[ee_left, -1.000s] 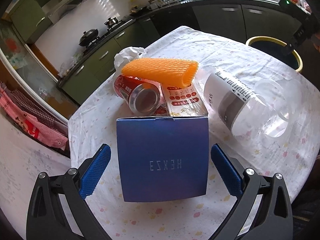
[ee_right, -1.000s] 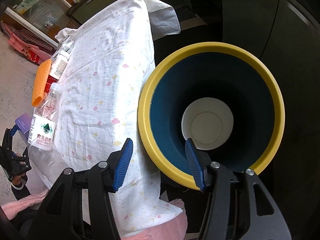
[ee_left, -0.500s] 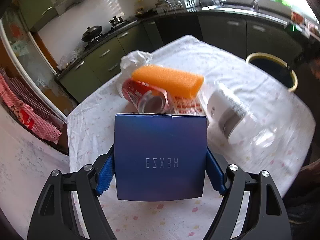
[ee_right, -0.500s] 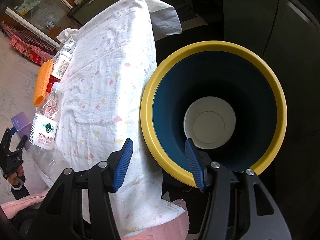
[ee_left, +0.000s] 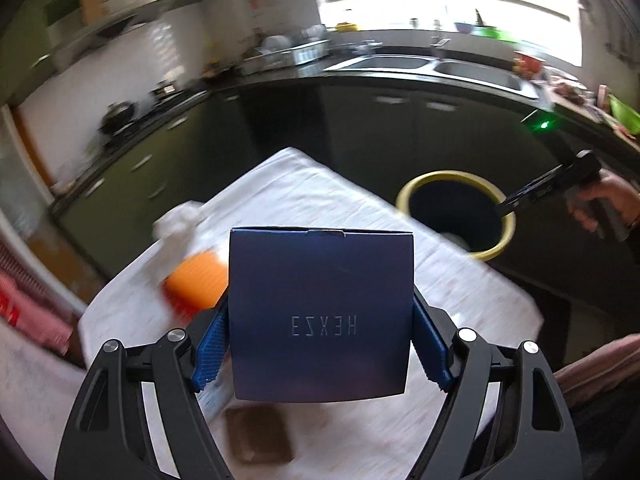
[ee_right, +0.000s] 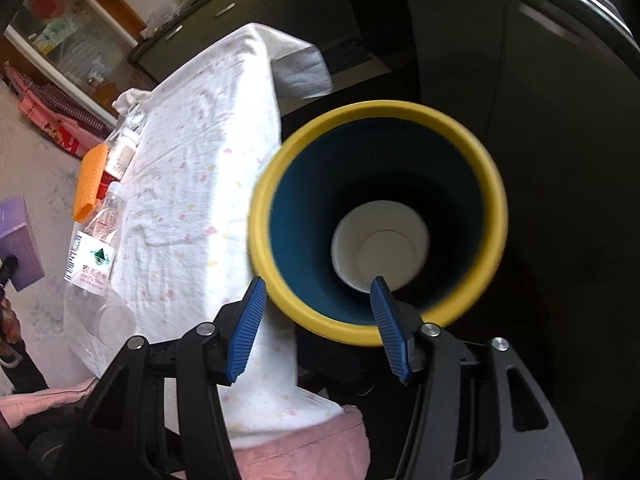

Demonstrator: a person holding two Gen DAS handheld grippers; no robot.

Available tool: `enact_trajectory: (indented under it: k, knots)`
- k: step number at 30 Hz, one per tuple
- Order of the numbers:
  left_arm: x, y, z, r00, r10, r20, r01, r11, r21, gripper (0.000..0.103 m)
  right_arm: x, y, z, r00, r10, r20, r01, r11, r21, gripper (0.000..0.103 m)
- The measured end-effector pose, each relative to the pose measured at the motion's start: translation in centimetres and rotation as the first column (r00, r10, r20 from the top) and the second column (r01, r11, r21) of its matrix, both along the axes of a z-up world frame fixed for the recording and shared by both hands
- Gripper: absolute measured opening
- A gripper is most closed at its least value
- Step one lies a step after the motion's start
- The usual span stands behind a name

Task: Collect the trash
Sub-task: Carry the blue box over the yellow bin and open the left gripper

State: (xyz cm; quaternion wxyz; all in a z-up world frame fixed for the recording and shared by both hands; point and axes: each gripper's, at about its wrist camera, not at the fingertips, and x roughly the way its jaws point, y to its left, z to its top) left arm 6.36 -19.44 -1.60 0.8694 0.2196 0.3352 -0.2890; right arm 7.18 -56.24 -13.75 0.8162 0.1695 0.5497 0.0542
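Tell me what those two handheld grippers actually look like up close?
Both look alike. The left gripper and right gripper have black, triangular cut-out frames joined by silver round bolts, each ending in two blue ribbed finger pads. From the left view, the right one has a black pistol-style handle. No cables show. Pink fabric shows below.

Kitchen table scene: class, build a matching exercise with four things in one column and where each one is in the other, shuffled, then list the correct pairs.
1. blue box
2. plastic bottle
3. white paper cup
4. yellow-rimmed bin

A. lying on the tablecloth
B. beside the table
C. between the left gripper's fingers
D. at the bin's bottom

Pairs: 1-C, 2-A, 3-D, 4-B
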Motion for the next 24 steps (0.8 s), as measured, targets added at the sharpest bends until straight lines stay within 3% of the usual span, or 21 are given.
enact_trajectory:
  k: [5, 12, 19, 24]
  knots:
    - [1.2, -7.1, 0.3, 0.990, -0.132, -0.046, 0.132, 0.991, 0.011, 0.078, -2.4, -3.3, 0.0, 0.998, -0.062, 0.015, 0.062, 0.998, -0.023, 0.052]
    - [3.2, -18.9, -1.8, 0.949, -0.282, -0.140, 0.294, 0.953, 0.078, 0.078, -5.2, -6.9, -1.5, 0.992, -0.128, 0.006, 0.128, 0.992, -0.003, 0.052]
    - [5.2, -26.6, -5.5, 0.920, -0.328, -0.214, 0.360, 0.923, 0.137, 0.078, -7.2, -9.4, -3.0, 0.984, -0.175, -0.015, 0.176, 0.984, 0.014, 0.052]
    - [6.1, -30.2, -7.3, 0.918, -0.326, -0.226, 0.366, 0.915, 0.168, 0.080, -8.2, -10.5, -3.3, 0.977, -0.212, -0.014, 0.213, 0.977, 0.018, 0.056]
